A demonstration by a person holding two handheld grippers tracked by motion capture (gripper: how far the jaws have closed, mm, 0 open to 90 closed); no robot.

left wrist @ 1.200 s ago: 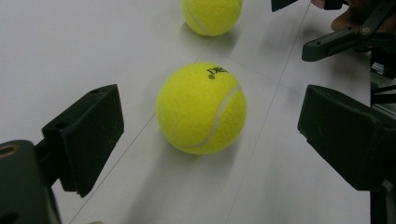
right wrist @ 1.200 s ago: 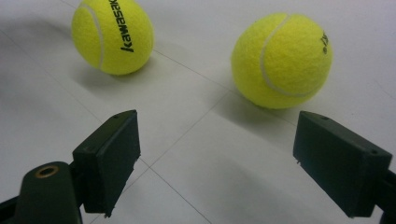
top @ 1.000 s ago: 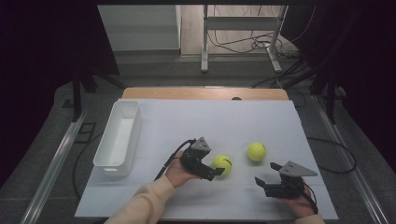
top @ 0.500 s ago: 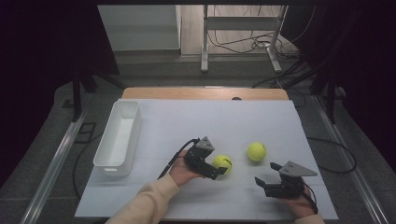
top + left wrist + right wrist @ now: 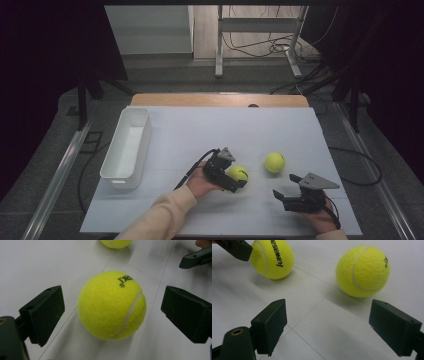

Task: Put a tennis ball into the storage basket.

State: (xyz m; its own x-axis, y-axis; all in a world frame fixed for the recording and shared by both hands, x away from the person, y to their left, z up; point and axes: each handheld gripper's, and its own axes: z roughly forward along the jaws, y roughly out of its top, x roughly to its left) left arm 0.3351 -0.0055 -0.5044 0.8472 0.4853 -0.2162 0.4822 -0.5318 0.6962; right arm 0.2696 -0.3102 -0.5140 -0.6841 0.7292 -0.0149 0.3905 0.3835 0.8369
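Note:
Two yellow tennis balls lie on the white table. The nearer ball (image 5: pixel 238 173) (image 5: pixel 112 305) (image 5: pixel 273 258) sits between the jaws of my left gripper (image 5: pixel 239 180) (image 5: pixel 112 315), which is open; a gap shows on each side of the ball. The second ball (image 5: pixel 274 162) (image 5: pixel 362 271) (image 5: pixel 116 243) rests a little to the right, apart from both grippers. My right gripper (image 5: pixel 281 199) (image 5: pixel 328 330) is open near the table's front right, holding nothing, with both balls ahead of its jaws.
A white rectangular bin (image 5: pixel 127 146) stands along the table's left side. The table's wooden far edge (image 5: pixel 220 100) borders a dark floor with cables. A sleeved forearm (image 5: pixel 160 217) comes in at the bottom centre.
The left gripper has edged slightly forward around the nearer ball. The right gripper and the second ball have stayed where they were.

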